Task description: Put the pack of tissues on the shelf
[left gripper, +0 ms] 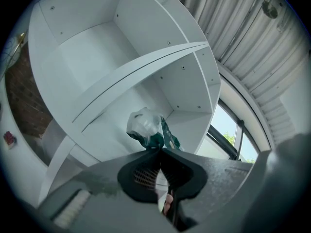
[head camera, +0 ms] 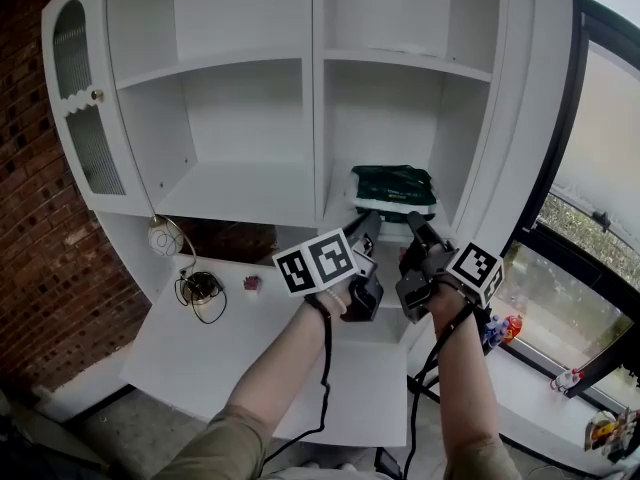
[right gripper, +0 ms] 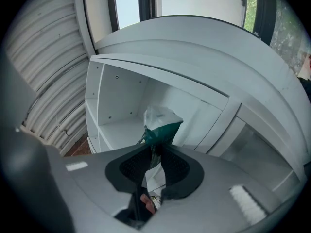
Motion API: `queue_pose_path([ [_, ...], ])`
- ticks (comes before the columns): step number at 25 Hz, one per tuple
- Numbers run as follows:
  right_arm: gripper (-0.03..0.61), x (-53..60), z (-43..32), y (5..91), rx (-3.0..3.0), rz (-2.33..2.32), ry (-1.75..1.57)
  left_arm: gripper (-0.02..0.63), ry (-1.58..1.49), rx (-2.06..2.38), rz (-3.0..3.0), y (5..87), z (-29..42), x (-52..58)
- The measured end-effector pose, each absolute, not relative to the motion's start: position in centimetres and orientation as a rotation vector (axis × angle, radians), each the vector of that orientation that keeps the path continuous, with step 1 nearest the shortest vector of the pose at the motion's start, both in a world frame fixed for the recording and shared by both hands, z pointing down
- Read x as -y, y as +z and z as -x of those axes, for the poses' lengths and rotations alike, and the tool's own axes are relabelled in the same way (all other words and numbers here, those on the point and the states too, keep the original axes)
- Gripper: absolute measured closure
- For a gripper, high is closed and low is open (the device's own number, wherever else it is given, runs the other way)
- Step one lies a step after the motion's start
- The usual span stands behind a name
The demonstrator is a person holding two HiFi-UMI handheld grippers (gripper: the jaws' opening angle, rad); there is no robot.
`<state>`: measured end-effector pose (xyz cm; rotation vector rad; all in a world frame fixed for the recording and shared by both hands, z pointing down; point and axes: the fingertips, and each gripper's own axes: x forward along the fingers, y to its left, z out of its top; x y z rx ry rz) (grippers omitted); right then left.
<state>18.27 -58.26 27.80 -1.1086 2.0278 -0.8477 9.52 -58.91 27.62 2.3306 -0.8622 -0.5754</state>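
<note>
From the head view, both arms are stretched up toward the white shelf point(head camera: 240, 193), and there's the pack of tissues point(head camera: 393, 186), green and clear wrapper, at the front of the lower right compartment, level with its front edge; whether it rests on the board or hangs just over it, can't tell from here. The left gripper point(head camera: 368, 220) comes in at the pack's lower left corner, the right gripper point(head camera: 415, 223) right beside it at the lower right, the two close together. Down below, the white desk point(head camera: 200, 368) carries a coiled cable point(head camera: 200, 288) and a small red thing point(head camera: 252, 284), with a round ball point(head camera: 165, 236) hanging near the open cabinet door point(head camera: 85, 118). Over to the left gripper view: jaws clenched tight, pinching a thin edge of the wrapper, the pack rising just past the tips against the shelf's inner wall. Now the right gripper view: jaws nearly together, clamped on a bunched fold of the green wrapper, the clear end of the pack sticking up beyond them, the compartment's white boards behind and a window above
</note>
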Motion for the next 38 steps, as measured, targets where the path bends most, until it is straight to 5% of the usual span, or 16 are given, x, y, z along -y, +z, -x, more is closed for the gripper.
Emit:
queue_pose_path([
  [29,0.501,59.7,-19.1,28.8,-1.879,1.234,-1.048,0.606,-0.569,0.872,-2.124,28.3,-9.9,60.6],
  [38,0.428,59.1,-19.4,28.0,-1.881,1.247,-0.989,0.604,-0.578,0.870,-2.113,28.2,-9.7,60.5],
])
